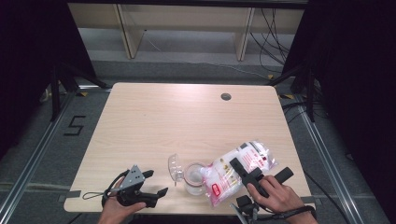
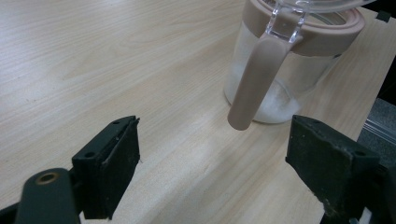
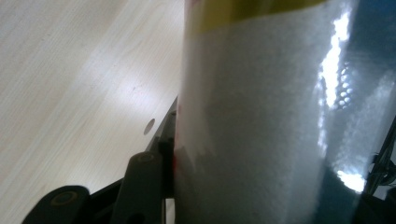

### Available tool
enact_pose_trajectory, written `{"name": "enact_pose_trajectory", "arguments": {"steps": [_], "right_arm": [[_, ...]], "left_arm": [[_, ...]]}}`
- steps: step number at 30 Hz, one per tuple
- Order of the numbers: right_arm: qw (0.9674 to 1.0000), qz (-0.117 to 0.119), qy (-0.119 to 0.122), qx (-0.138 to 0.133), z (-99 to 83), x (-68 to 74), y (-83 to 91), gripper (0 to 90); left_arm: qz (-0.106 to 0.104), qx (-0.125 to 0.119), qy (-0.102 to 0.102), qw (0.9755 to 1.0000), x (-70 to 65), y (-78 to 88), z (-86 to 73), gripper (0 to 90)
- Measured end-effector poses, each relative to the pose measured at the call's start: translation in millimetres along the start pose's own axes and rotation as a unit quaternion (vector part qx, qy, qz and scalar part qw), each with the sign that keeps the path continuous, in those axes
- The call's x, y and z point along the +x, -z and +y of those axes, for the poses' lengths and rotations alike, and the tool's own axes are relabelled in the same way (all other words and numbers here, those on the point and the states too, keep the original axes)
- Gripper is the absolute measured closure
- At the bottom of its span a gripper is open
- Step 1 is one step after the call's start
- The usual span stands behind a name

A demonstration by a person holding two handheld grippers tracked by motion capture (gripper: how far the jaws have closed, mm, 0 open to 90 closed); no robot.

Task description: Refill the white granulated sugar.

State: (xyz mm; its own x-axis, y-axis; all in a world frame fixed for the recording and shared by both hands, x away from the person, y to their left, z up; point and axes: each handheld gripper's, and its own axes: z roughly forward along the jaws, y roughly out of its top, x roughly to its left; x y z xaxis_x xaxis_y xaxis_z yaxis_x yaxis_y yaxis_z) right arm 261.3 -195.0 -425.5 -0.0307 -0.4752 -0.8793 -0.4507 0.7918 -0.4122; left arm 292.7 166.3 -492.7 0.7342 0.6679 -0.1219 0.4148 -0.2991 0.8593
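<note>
On wooden table [image 1: 154,116], right gripper [image 1: 243,171] clamps tilted bag [image 1: 236,170] over partly filled jar [image 1: 195,179]; pouring unfinished; left gripper [image 1: 152,185] stands released.

Bare tabletop [image 1: 187,116] (jar [image 1: 194,178] nearside)

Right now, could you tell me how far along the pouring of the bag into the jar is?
Done: the jar stands with its lid open, some white grains inside. In hand: the right gripper grips the bag, tilted over it. Left: most of the bag; the left gripper idles open.

Black two-jawed tongs [image 1: 154,183] with a grey three-cornered plate, trailing black cables, and brass-coloured rivets.
</note>
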Motion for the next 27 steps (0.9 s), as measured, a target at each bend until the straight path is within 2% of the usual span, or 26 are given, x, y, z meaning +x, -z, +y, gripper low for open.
{"name": "enact_pose_trajectory", "arguments": {"steps": [5, 12, 13, 16, 17, 24, 26, 27], "right_arm": [[1.0000, -0.003, 0.007, -0.006, 1.2, -1.6, -1.8, 62.1], [1.0000, -0.003, -0.003, 0.000, -0.4, 0.1, -1.3, 62.4], [1.0000, -0.003, 0.007, -0.004, -0.6, -1.2, -2.3, 62.4], [1.0000, -0.002, 0.006, -0.002, -0.9, -0.4, -1.9, 62.5], [1.0000, -0.003, 0.008, -0.003, -0.9, -0.5, -1.8, 62.5], [0.9999, -0.005, 0.009, -0.005, 0.0, -2.8, -0.9, 62.7], [0.9999, -0.005, 0.007, -0.005, 0.3, -3.5, -0.8, 62.8], [1.0000, -0.005, 0.006, -0.004, 0.5, -3.3, -1.0, 62.8]], "left_arm": [[0.001, 0.000, -0.004, 1.0000, -0.2, 0.4, -0.4, 16.7], [0.003, -0.001, -0.004, 1.0000, 0.0, 0.9, -0.6, 16.8], [0.003, 0.001, -0.004, 1.0000, 0.0, 1.0, -0.7, 16.9], [0.009, 0.005, -0.007, 0.9999, 0.0, 1.6, -0.6, 16.9], [0.009, 0.001, 0.009, 0.9999, -1.5, 0.9, -1.6, 16.9], [0.008, -0.001, 0.003, 1.0000, -0.2, 1.4, -1.5, 16.9], [0.010, -0.002, 0.009, 0.9999, -1.2, 0.9, -1.5, 16.9], [0.010, -0.001, 0.004, 0.9999, -0.6, 0.8, -1.2, 16.9]]}}
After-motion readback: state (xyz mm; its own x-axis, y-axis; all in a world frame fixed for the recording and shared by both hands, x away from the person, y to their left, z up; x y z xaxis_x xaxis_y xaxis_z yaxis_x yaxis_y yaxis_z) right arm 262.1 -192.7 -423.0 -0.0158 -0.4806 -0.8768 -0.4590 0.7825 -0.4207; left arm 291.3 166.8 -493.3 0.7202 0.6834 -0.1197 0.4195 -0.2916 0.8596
